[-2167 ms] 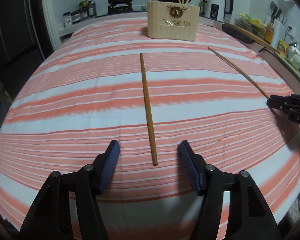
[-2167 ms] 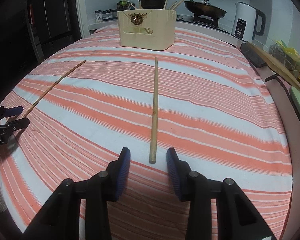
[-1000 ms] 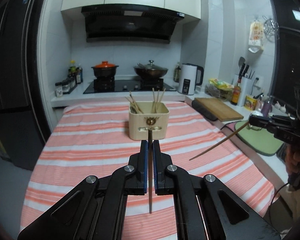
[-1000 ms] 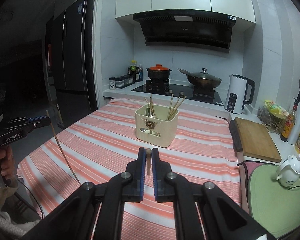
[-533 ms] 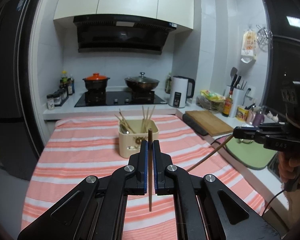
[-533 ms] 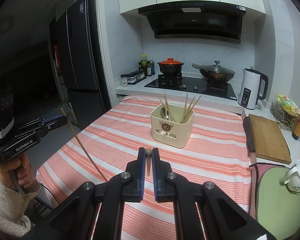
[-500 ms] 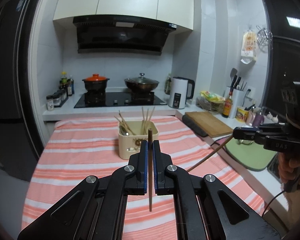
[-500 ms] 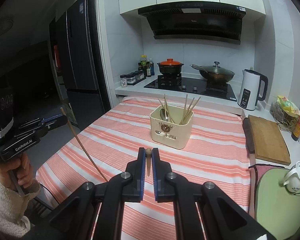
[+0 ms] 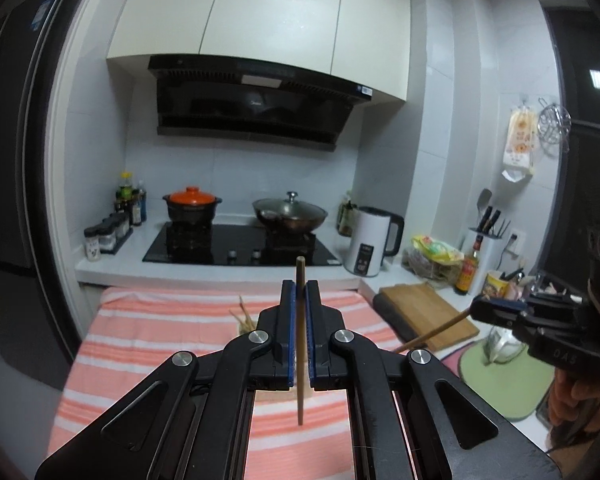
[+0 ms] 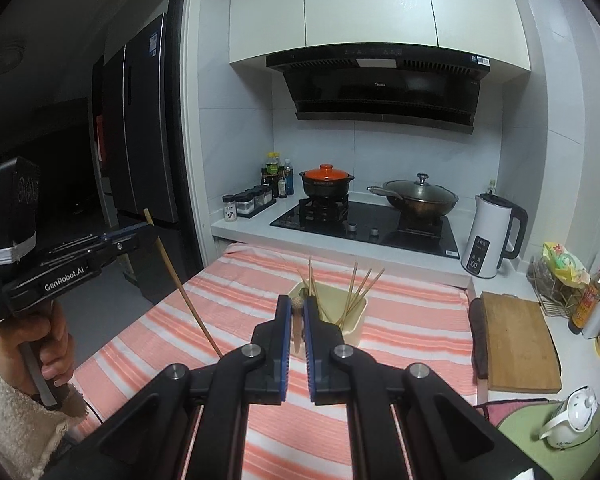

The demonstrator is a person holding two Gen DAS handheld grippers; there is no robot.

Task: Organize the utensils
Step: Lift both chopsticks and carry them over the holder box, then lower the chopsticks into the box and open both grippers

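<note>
Above the striped orange-and-white worktop (image 10: 399,304), my left claw (image 9: 299,300) pinches one thin wooden chopstick (image 9: 300,392) upright; my right claw (image 10: 296,312) clamps another (image 10: 297,330), cream utensil holder (image 10: 353,320) at twelve o'clock.

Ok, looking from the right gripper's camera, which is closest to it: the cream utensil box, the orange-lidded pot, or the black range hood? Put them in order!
From the right gripper:
1. Cream utensil box, just ahead on the striped table, slightly right.
2. Orange-lidded pot, farther back on the stove, on its left burner.
3. Black range hood, farthest, high on the back wall above the stove.
</note>
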